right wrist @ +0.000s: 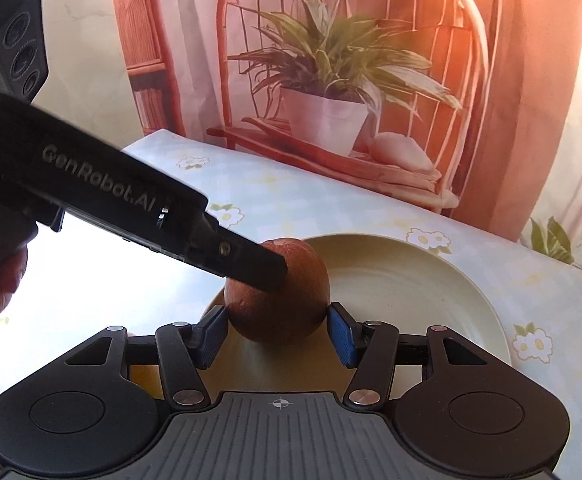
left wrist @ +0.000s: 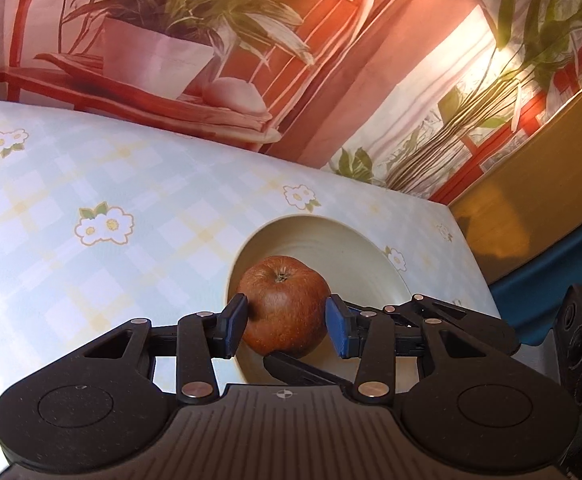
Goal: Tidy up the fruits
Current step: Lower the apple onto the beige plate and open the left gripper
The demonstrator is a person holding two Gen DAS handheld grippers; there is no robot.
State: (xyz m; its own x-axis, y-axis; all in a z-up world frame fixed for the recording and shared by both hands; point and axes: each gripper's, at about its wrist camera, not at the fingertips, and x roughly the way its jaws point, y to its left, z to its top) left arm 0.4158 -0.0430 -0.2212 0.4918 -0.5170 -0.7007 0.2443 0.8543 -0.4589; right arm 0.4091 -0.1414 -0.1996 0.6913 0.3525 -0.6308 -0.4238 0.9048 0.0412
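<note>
Apple | stem up over plate, dead ahead between both tongs | left tongs seemingly clamp it | right tongs bracket it, contact unclear.

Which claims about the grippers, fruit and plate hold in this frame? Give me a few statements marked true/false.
1. A reddish-brown apple sits between the left gripper's blue pads. True.
2. The round plate under it is dark blue. False: it is cream.
3. The right gripper is empty. False: a reddish-brown apple sits between its blue pads.
4. The pale checked tablecloth has white flower prints. True.
5. The printed backdrop shows a potted plant. True.
</note>
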